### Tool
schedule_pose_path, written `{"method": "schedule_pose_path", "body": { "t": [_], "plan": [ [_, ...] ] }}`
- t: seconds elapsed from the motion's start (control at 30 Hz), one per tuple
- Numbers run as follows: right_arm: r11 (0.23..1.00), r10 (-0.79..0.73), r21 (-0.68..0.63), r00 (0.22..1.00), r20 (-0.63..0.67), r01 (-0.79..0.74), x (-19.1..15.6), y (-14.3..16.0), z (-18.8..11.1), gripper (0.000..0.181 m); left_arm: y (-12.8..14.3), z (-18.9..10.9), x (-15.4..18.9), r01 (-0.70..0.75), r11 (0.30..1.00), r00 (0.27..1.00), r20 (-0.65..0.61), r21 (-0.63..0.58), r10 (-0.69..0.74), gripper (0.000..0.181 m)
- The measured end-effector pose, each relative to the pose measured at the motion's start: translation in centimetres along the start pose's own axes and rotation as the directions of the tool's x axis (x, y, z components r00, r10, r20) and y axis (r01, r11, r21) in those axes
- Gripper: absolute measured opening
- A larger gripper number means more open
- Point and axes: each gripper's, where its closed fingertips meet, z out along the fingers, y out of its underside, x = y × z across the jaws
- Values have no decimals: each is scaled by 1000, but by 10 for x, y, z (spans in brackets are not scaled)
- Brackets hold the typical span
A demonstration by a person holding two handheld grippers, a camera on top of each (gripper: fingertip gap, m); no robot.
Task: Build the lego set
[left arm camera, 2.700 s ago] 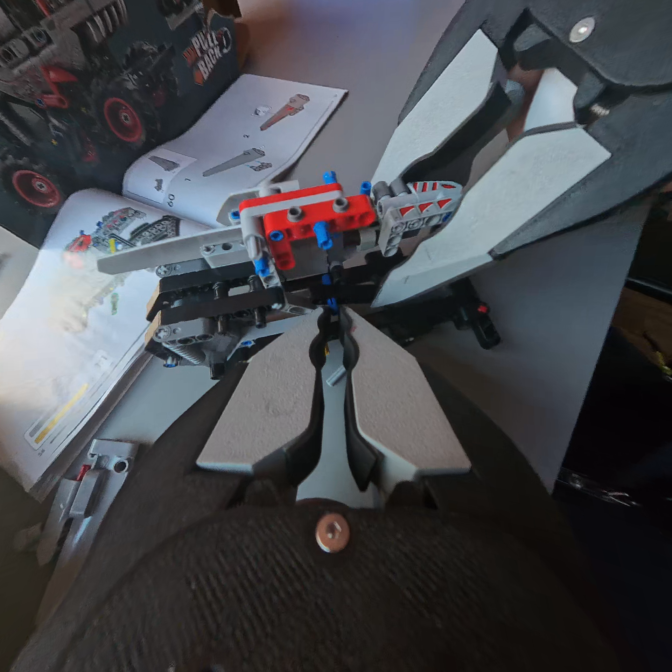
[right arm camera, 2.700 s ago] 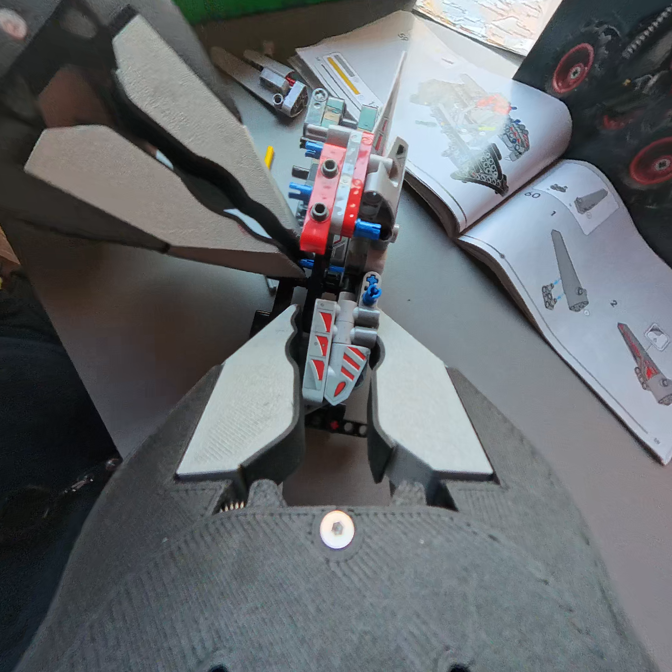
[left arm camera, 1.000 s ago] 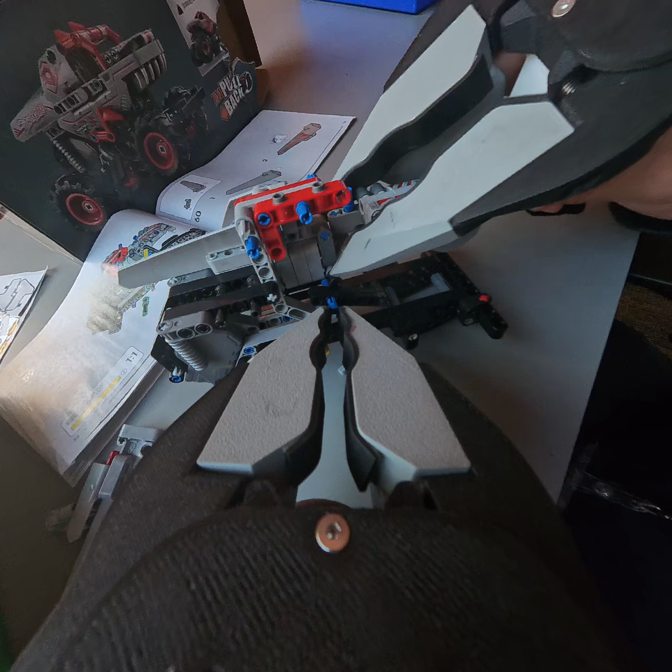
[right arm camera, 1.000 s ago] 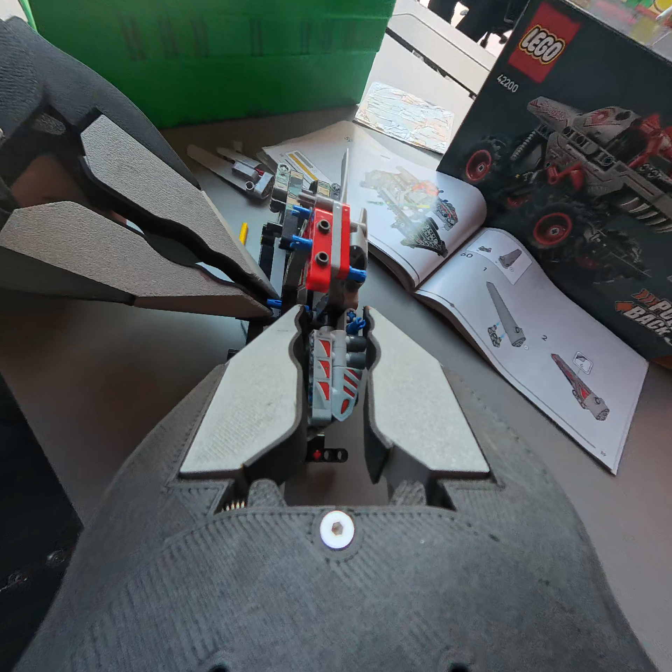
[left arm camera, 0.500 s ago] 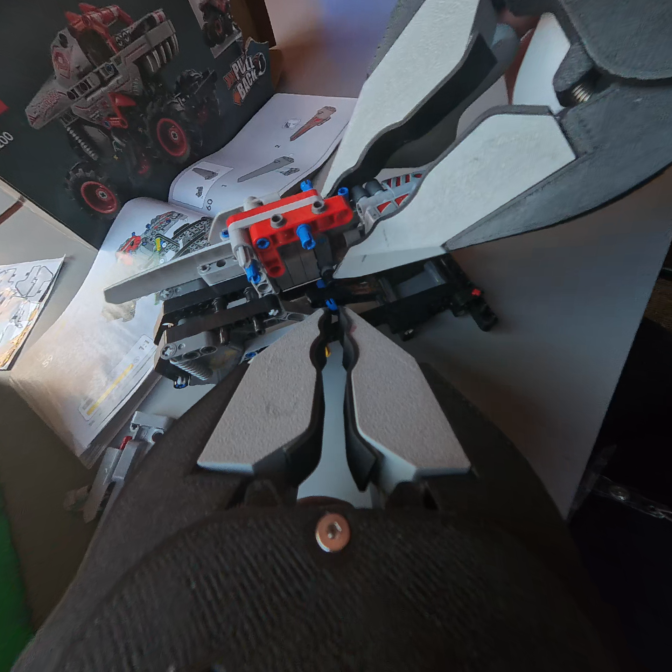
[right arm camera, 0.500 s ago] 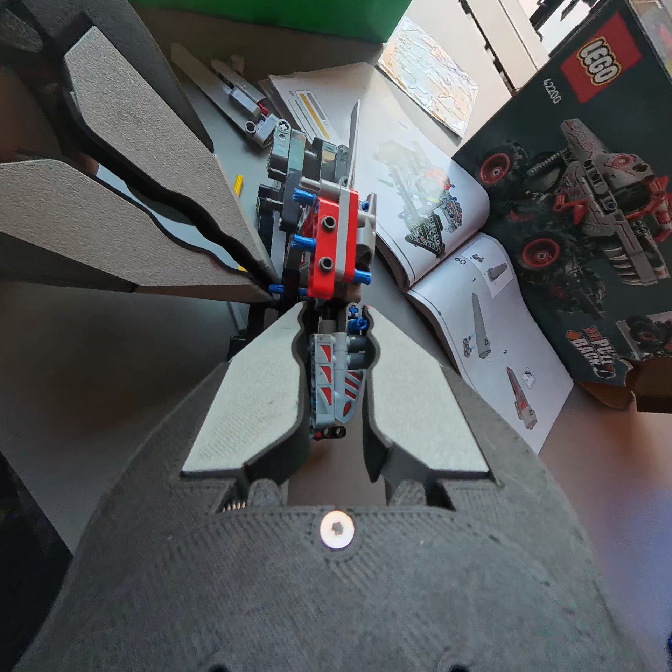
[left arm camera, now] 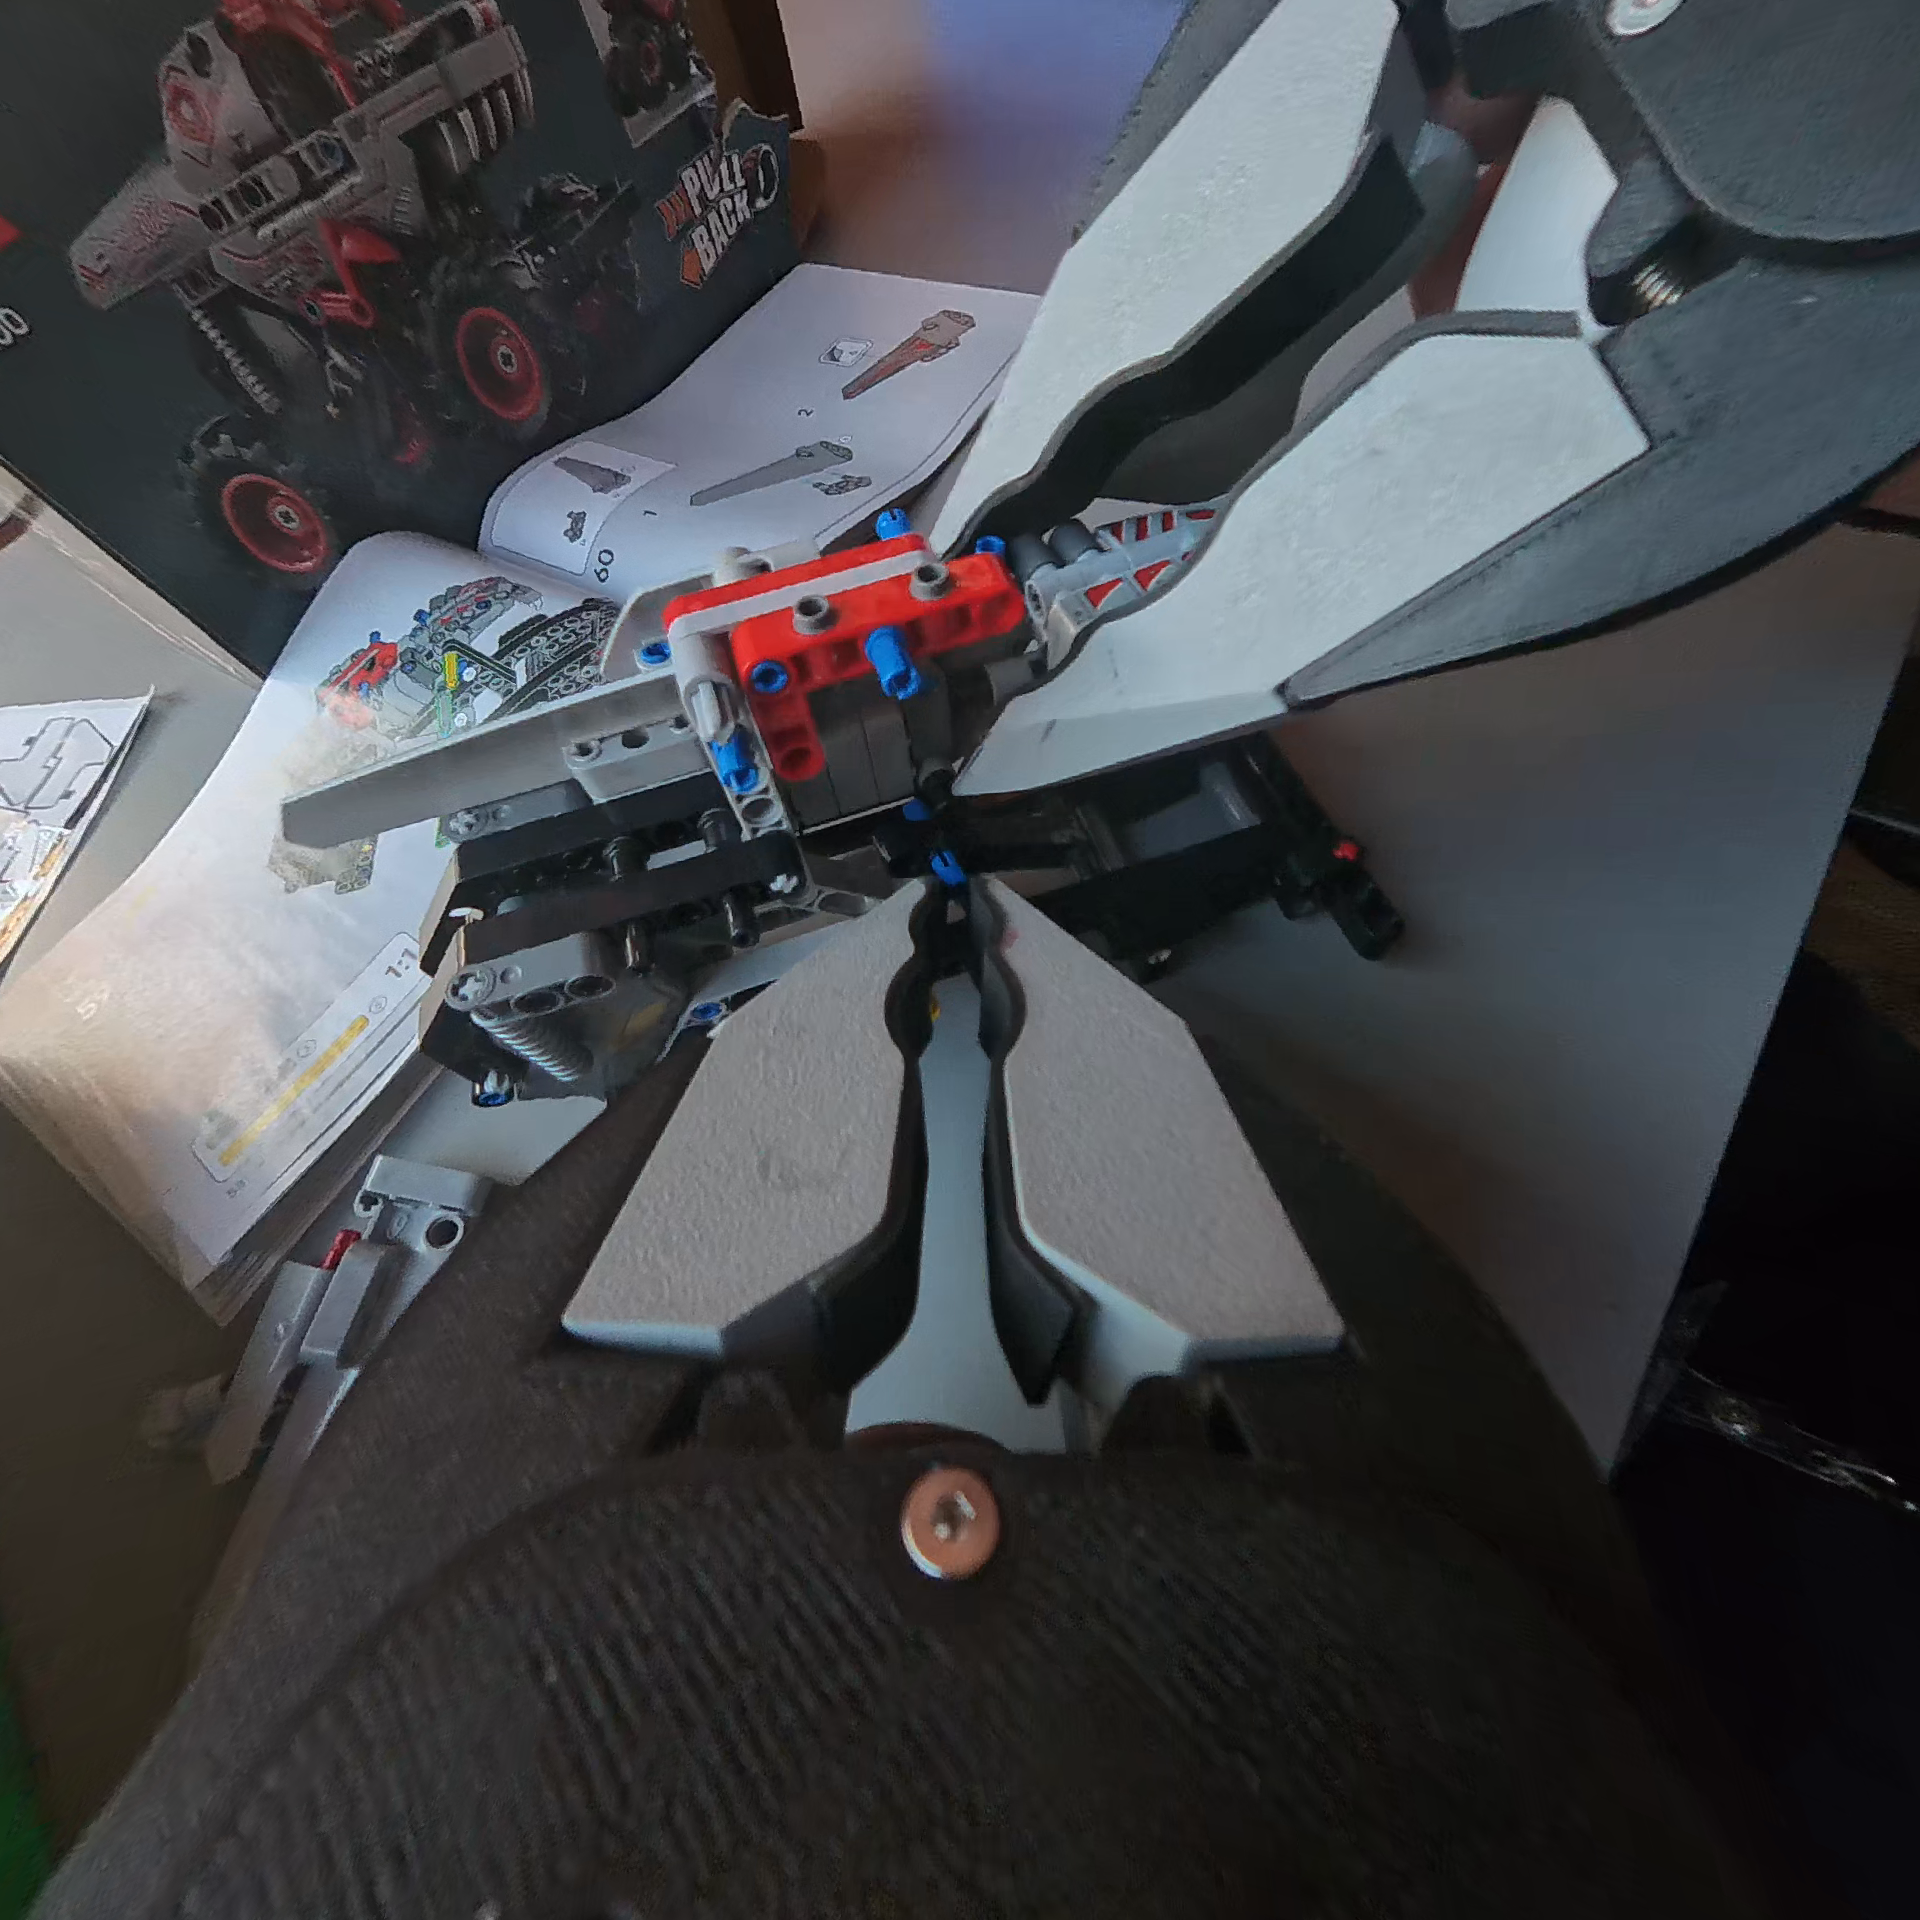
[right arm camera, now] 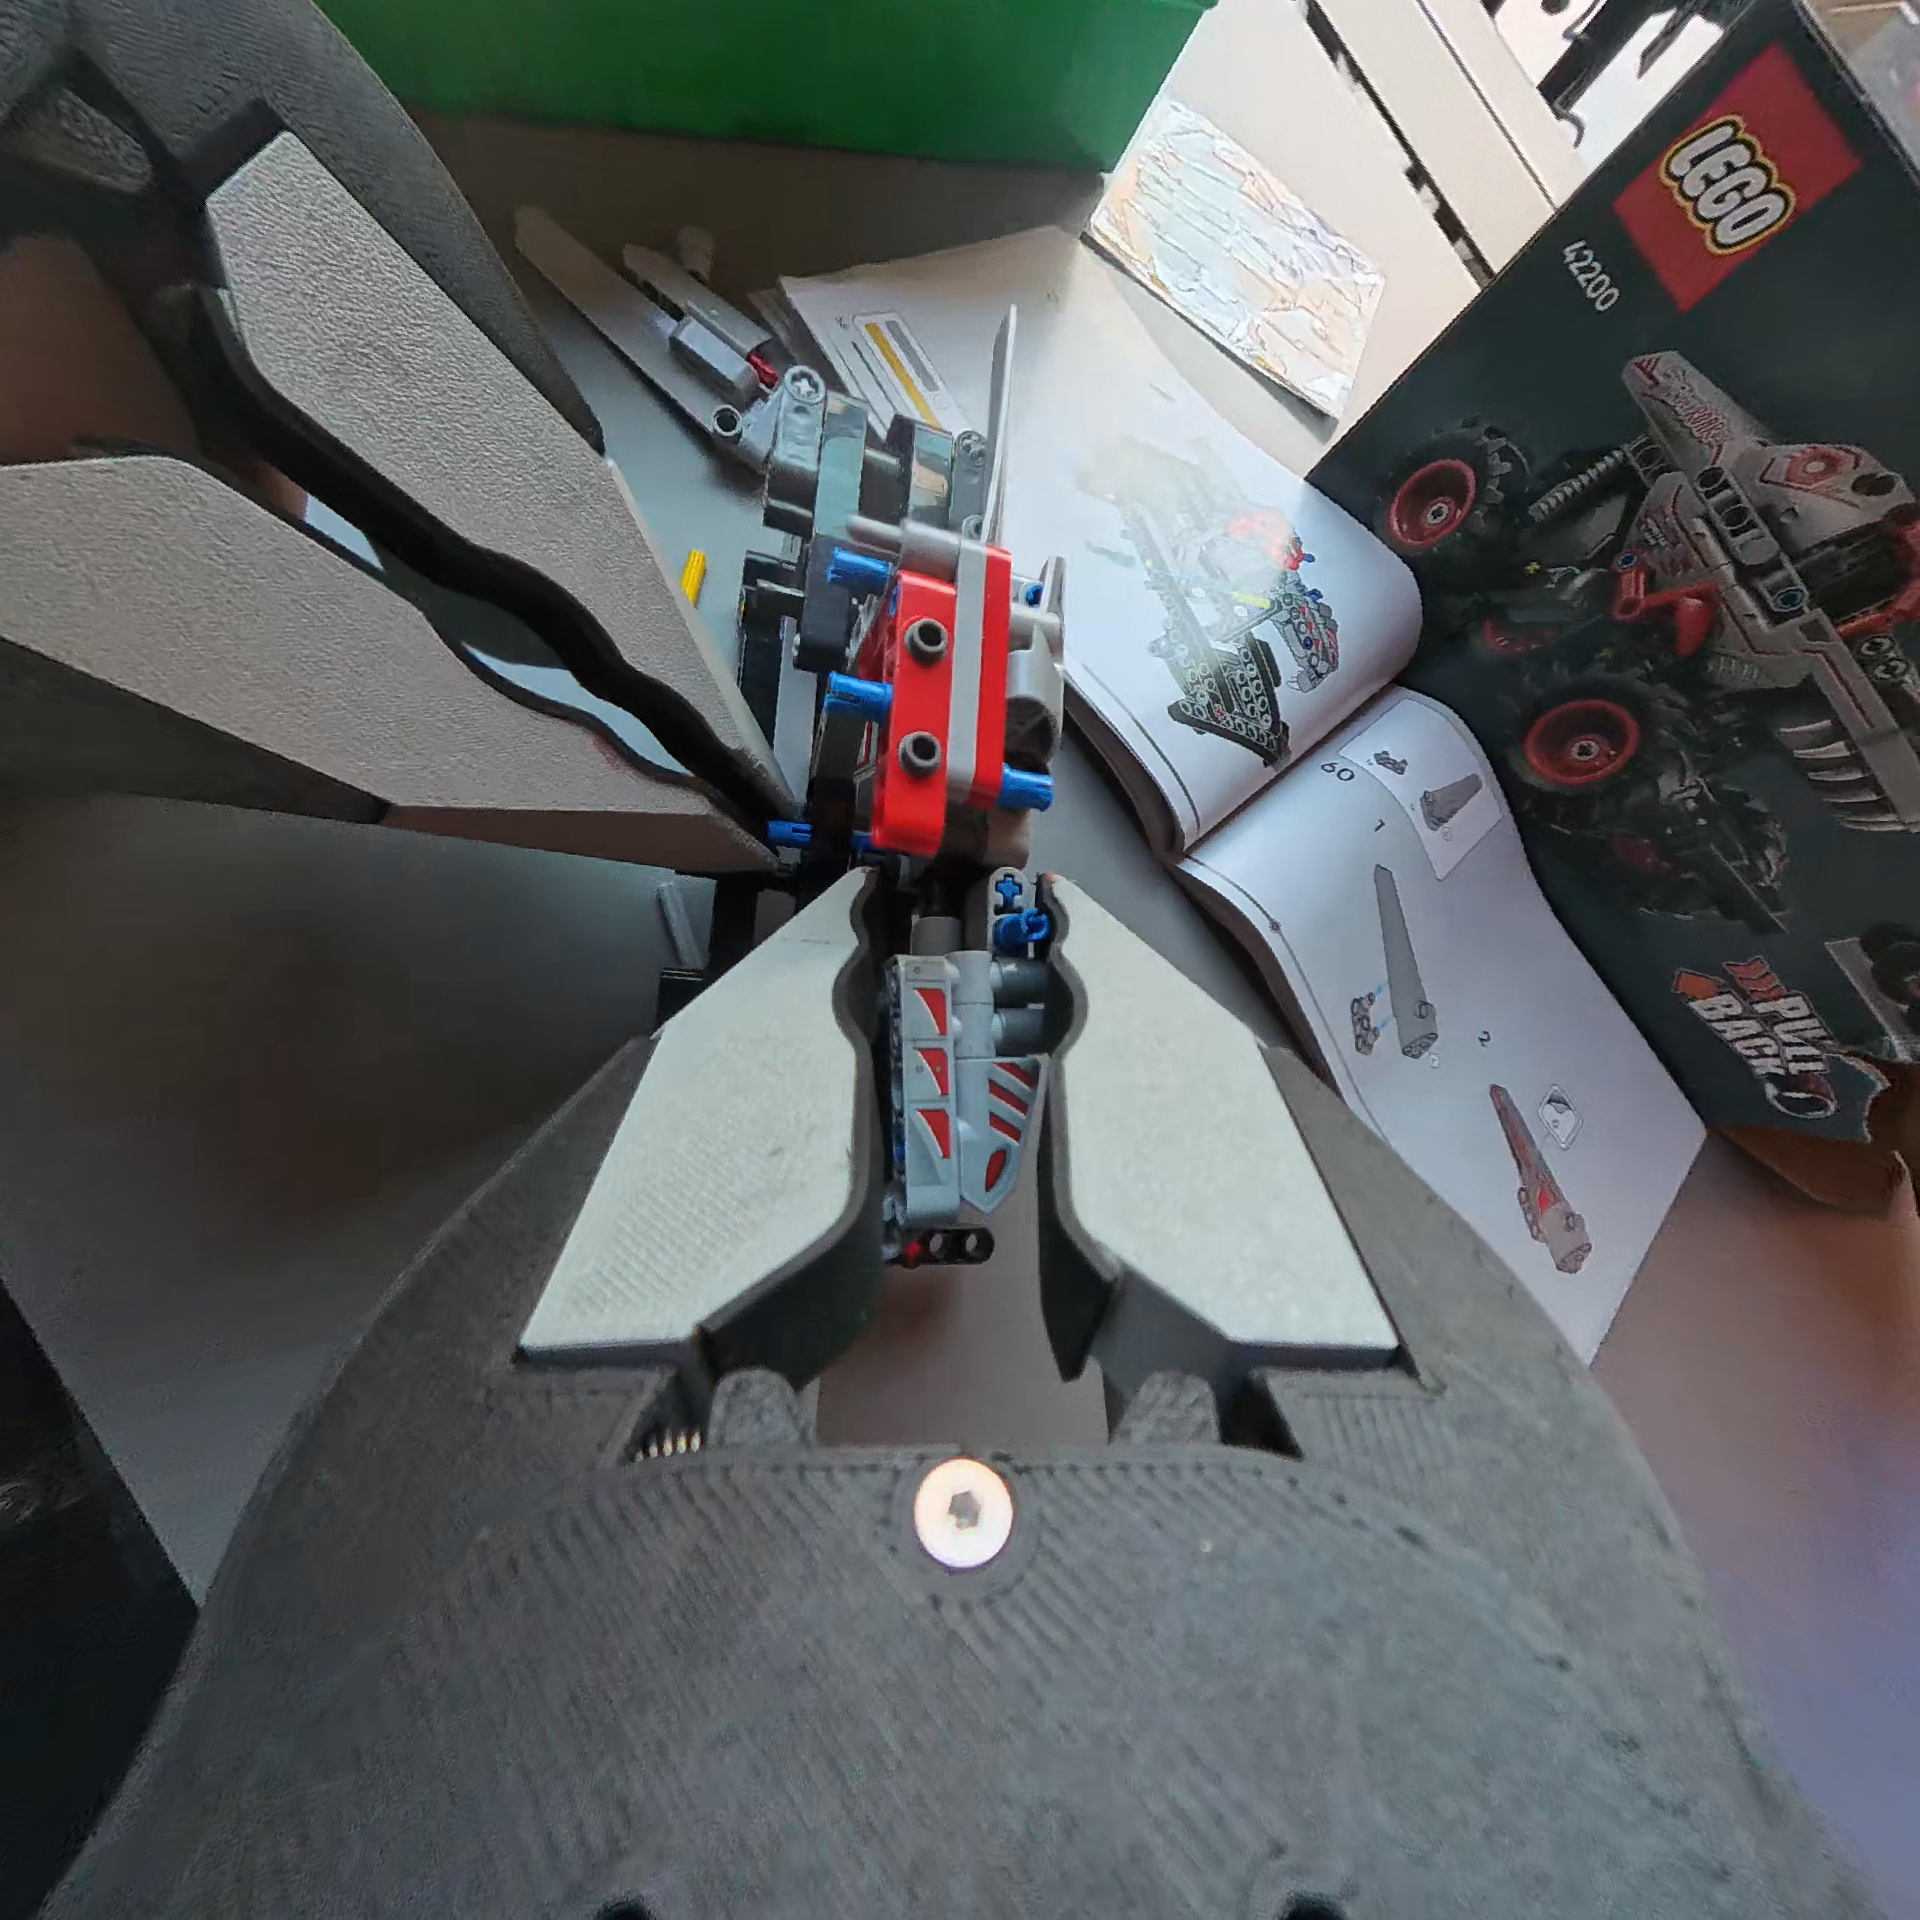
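The part-built truck model (left arm camera: 831, 686) has a red beam on top, blue pins, a black frame and a long grey panel (left arm camera: 457, 769) pointing left. My left gripper (left arm camera: 951, 894) is shut on the model's black frame near a blue pin. My right gripper (right arm camera: 961, 914) is shut on a grey panel piece with red stripes (right arm camera: 961, 1091), pressed against the end of the model (right arm camera: 935, 707). In the left wrist view the right gripper (left arm camera: 1049, 665) comes in from the upper right with that striped piece (left arm camera: 1122, 566). In the right wrist view the left gripper (right arm camera: 769, 821) comes in from the left.
An open instruction booklet (left arm camera: 312, 831) lies under and behind the model, also in the right wrist view (right arm camera: 1403, 935). The set's box (right arm camera: 1714, 623) stands behind it. A loose grey sub-assembly (left arm camera: 343, 1288) lies near the booklet's corner. A green bin (right arm camera: 779, 73) stands at the back. The table's edge (left arm camera: 1662, 1143) runs on the right. The grippers are tip to tip, or close to it.
Both grippers have stayed shut on the model and the striped piece. The striped piece has been pushed closer against the model's end, and the whole assembly has tilted and shifted slightly.
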Motion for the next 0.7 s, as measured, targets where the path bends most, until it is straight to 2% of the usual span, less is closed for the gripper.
{"method": "schedule_pose_path", "body": {
  "t": [0.17, 0.27, 0.4, 0.47, 0.53, 0.67, 0.7],
  "plan": [
    [999, -10, 33, 996, -92, 13, 10, -2, -22, 34, -3, -1, -2, 23, 999, 1000, 1, 23, -23, 1],
    [994, 20, 114, 994, -111, -7, 0, -6, -44, 38, -4, -3, -4, 52, 998, 999, -5, 36, -51, 1],
    [989, 37, 145, 991, -129, -18, -24, -2, -58, 31, -4, -3, -3, 49, 998, 999, -11, 39, -48, 1],
    [988, 59, 150, 992, -111, -42, -38, 1, -56, 22, -4, -3, -1, 47, 998, 999, -16, 36, -46, 1],
    [991, 71, 123, 986, -153, -53, -38, 8, -48, 18, -3, -4, 1, 47, 998, 999, -26, 32, -46, 1],
    [992, 101, 92, 982, -157, -87, -40, 12, -25, 17, -2, -5, 8, 60, 998, 997, -54, 21, -59, 2],
    [993, 100, 84, 979, -178, -87, -38, 13, -20, 11, -2, -5, 8, 63, 998, 996, -57, 22, -62, 1]
  ]
}}
